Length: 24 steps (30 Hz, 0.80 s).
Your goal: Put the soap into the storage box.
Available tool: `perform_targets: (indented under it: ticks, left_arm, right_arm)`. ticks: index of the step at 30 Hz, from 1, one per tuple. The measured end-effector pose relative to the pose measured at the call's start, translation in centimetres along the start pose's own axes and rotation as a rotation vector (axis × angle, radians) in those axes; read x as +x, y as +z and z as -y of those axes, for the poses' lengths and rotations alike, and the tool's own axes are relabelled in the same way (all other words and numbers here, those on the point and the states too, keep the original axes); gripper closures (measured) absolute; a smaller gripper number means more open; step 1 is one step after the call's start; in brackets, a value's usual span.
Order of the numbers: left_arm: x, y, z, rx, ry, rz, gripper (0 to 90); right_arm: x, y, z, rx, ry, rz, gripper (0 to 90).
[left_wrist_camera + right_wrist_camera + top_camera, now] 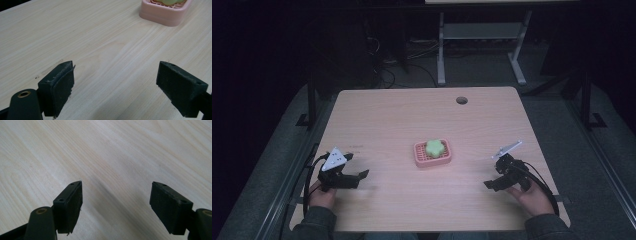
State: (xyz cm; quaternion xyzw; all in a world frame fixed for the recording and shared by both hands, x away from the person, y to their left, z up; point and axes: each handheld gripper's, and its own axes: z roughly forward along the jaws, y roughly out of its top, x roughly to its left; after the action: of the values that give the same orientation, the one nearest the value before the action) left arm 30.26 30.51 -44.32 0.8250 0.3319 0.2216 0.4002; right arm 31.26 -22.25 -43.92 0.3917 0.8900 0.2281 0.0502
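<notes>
Nearest the person, the left gripper [354,179] sits at the table's [387,115] near left and the right gripper [499,183] at its near right, both with jaws spread wide and nothing between them or touching them, bare wood under each. Farther in, near the table's middle and well apart from both, a pink soap dish [432,154] carries a green flower-shaped soap [434,147]. The left gripper view catches the dish's corner [165,12] at its top edge, while the right gripper view looks on wood grain alone.
</notes>
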Motion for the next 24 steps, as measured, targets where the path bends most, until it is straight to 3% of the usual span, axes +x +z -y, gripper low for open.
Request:
perform_targets:
  ticks: [15,24]
  left_arm:
    - [0.0,0.0,0.0,0.006,0.002,-0.003,14.4]
    - [0.0,0.1,0.1,-0.005,-0.006,-0.006,14.4]
  right_arm:
    - [1.3,-0.6,2.1,-0.039,0.002,0.010,26.1]
    - [1.7,-1.0,3.4,-0.080,0.031,0.019,25.8]
